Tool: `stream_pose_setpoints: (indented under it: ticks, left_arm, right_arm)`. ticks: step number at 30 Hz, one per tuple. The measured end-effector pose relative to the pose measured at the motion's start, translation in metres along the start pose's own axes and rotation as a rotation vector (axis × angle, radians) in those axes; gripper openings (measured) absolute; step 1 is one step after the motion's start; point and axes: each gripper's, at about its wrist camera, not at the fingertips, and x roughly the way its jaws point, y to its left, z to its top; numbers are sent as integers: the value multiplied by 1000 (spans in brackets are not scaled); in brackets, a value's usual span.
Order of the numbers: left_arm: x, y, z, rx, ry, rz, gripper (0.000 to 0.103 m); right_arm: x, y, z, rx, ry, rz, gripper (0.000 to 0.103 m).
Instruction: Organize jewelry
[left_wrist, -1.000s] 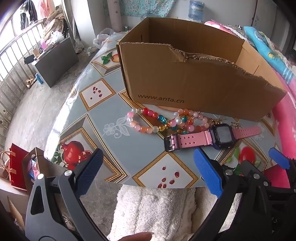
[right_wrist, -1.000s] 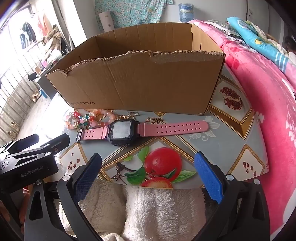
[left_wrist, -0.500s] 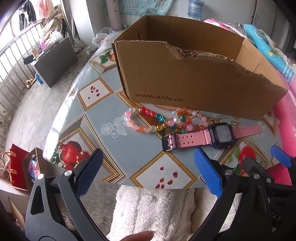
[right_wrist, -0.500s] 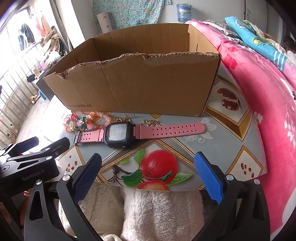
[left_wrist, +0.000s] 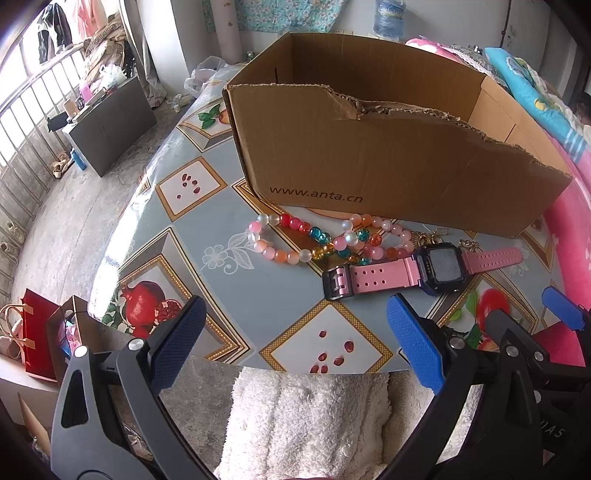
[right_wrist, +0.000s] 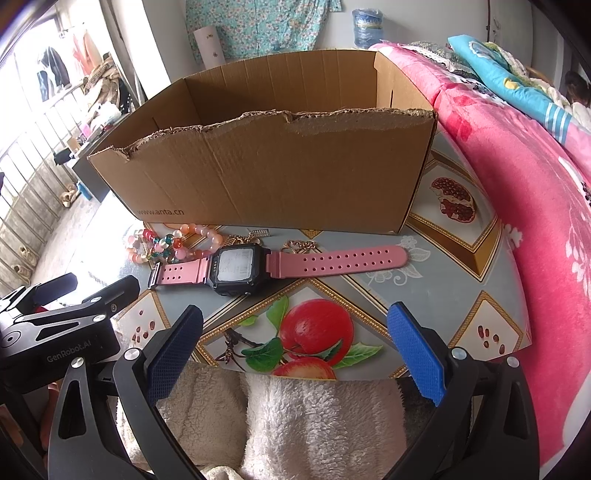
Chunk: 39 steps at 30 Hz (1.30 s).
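Both claws are held wide apart with nothing between the pads: the left gripper (left_wrist: 293, 347) and the right gripper (right_wrist: 295, 349) are parked at the near edge of the round table (left_wrist: 207, 221), over something white and fluffy (right_wrist: 317, 421), terry-cloth looking. Blue knurled pads (right_wrist: 417, 347) are fitted on black plastic arms.

The table is covered in a glossy oilcloth printed with fruit and gold-edged diamonds. A pink watch (right_wrist: 258, 264) with a perforated rubbery strap and a chunky black square face is laid flat just beyond the right gripper. To its left, beaded bracelets (left_wrist: 314, 240) are bunched together, round glassy beads in pink, orange, teal and milky white. A thin gold chain (right_wrist: 299, 243) is seen between watch and box; its details can't be made out.

Behind it all, an open cardboard box (right_wrist: 280, 162) is set, corrugated, with a ragged torn near rim.
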Motion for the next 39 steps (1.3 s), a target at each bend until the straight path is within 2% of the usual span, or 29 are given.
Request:
stream_pose_setpoints:
  ticks: [29, 33, 37, 39]
  left_arm:
    - [1, 6, 0, 2, 2, 7, 95]
    - [2, 14, -4, 7, -17, -3, 95]
    - [-1, 23, -8, 33, -73, -34, 95]
    - [-2, 30, -10, 38, -101, -66, 95]
  right_arm:
    - [-6, 2, 1, -12, -16, -2, 98]
    - [-12, 5, -1, -53, -50, 2, 97]
    - [-20, 7, -1, -128, -102, 33, 97]
    - [-23, 10, -1, -186, -138, 37, 89]
